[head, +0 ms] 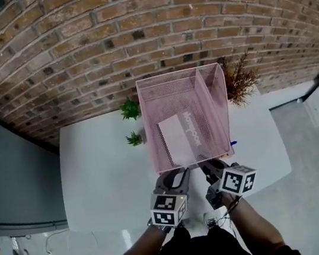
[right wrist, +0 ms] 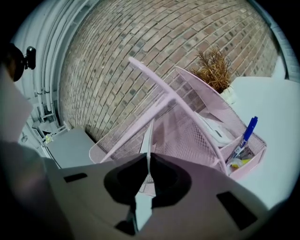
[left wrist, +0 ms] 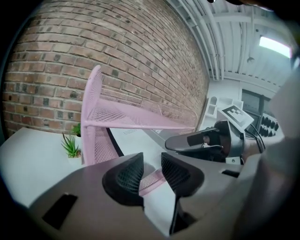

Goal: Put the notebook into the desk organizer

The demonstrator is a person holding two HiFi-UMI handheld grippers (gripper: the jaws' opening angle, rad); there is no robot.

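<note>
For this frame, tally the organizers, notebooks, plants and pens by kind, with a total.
desk organizer: 1
notebook: 1
green plants: 2
dried brown plant: 1
blue pen: 1
Total: 6

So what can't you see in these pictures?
- Head view: the notebook's near edge, hidden behind the right gripper.
- Head view: the cover print, too blurred to read.
- Right gripper view: what lies under the blue pen in the desk organizer, hidden by its mesh wall.
</note>
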